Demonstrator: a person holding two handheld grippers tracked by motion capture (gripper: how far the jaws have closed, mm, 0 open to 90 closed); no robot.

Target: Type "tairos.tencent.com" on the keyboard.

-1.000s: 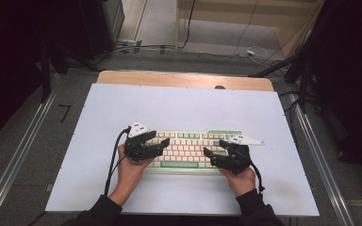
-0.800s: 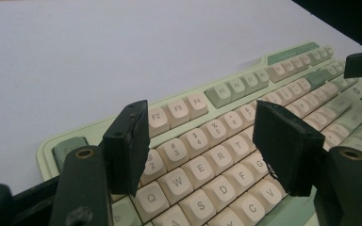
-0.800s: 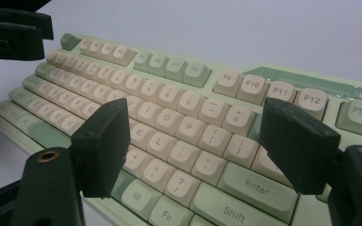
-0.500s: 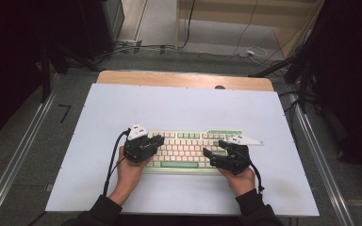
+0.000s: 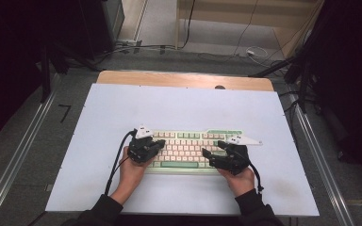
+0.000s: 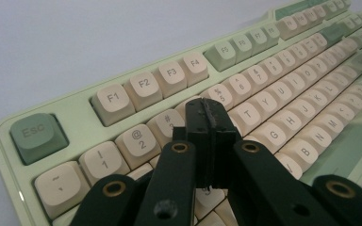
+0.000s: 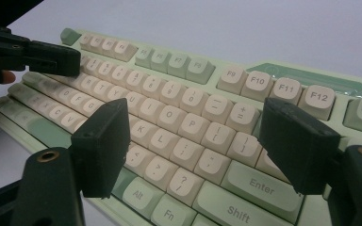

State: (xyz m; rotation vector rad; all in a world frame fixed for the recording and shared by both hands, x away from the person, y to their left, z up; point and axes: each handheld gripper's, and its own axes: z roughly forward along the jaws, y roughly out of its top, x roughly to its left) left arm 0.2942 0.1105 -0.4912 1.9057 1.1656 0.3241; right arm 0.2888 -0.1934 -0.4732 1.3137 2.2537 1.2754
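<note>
Keyboard [image 5: 188,147] edges lie under both hands — left tool [image 6: 209,123] pinched together, right tool [image 7: 195,153] apart.

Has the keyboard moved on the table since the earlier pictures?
No. The keyboard lies at the same place on the white table, equally far from its wooden back edge.

A pale blue mat [image 5: 179,108] covers the work surface. A strip of bare wooden tabletop [image 5: 184,79] shows along its far edge, with a small dark round spot [image 5: 219,87] at the boundary. Metal rails [image 5: 21,150] run along both sides. Cables [image 5: 245,40] lie on the grey floor [image 5: 207,52] beyond the table.
</note>
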